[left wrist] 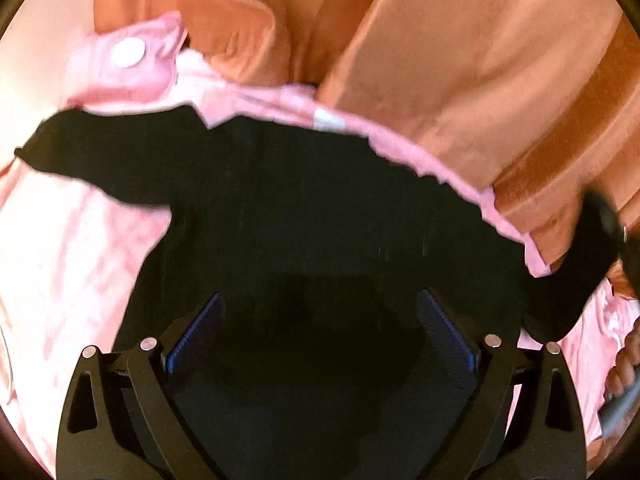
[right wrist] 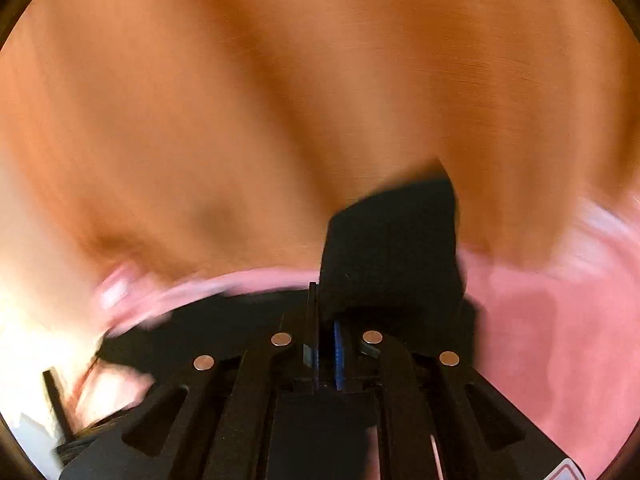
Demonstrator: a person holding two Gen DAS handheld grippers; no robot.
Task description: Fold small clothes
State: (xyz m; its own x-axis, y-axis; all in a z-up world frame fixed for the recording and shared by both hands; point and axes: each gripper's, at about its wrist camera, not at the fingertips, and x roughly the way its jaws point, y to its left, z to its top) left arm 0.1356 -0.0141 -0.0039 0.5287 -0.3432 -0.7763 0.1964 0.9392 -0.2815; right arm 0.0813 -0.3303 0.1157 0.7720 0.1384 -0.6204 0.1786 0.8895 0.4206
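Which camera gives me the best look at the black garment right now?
The left wrist view. There the black garment lies spread across the pink sheet, one sleeve stretched out to the left, beneath the open left hand-held gripper. The right wrist view is motion-blurred and shows only a bunched piece pinched in the right hand-held gripper.

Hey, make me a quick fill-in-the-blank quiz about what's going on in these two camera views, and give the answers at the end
1. The garment spread under the left hand-held gripper is ____ in colour.
2. The left hand-held gripper's jaws stand ____.
3. The right hand-held gripper is shut on a corner of the ____ garment.
4. The sheet lying under the garment is ____.

Answers: black; open; black; pink
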